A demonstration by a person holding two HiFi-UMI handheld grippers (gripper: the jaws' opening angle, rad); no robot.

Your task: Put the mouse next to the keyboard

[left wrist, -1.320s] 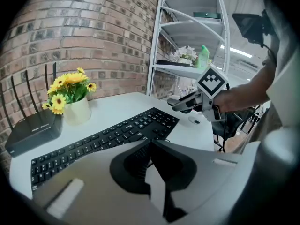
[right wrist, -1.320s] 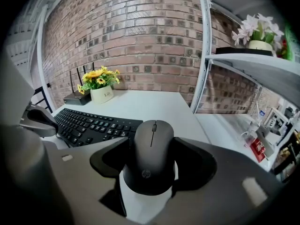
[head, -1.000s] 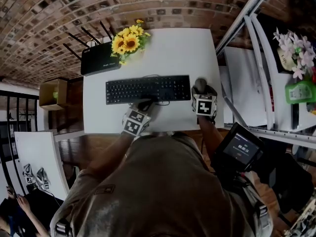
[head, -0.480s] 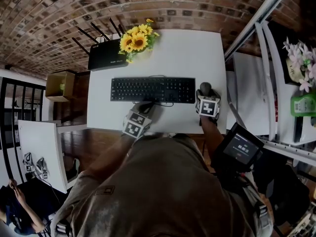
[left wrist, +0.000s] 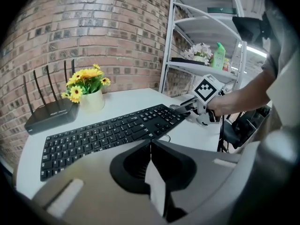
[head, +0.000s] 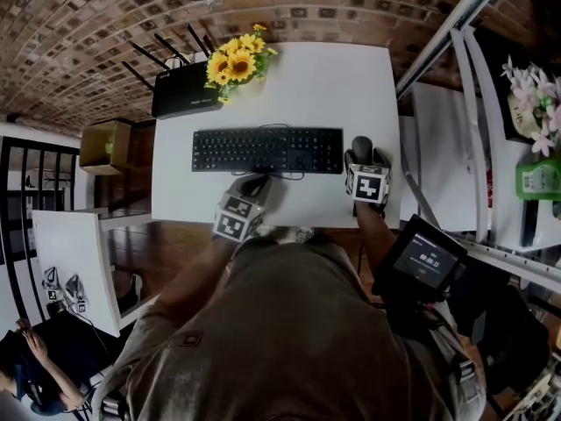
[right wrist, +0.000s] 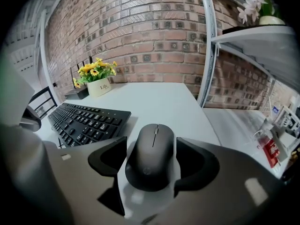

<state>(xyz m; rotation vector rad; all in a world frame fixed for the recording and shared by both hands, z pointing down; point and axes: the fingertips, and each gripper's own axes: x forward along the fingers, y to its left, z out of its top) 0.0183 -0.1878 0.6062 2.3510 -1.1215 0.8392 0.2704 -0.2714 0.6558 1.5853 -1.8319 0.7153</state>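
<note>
A black mouse [head: 360, 146] [right wrist: 154, 165] lies on the white table [head: 324, 86], just off the right end of the black keyboard [head: 267, 150] [right wrist: 86, 118]. My right gripper [head: 362, 156] [right wrist: 151, 144] straddles it. Its jaws have just been opening, and the mouse sits between them, with the pads no longer squeezing it. My left gripper [head: 256, 185] [left wrist: 151, 146] is shut and empty at the keyboard's near edge, over a thin cable. In the left gripper view, the right gripper [left wrist: 194, 108] shows past the keyboard [left wrist: 103, 135].
A black router [head: 186, 99] and a pot of yellow flowers [head: 238, 62] stand behind the keyboard. A metal shelf rack [head: 438, 42] runs along the table's right side. A small device with a screen [head: 425, 260] hangs at the person's right hip.
The head view has shifted slightly. Both grippers and the mouse keep their places by the keyboard.
</note>
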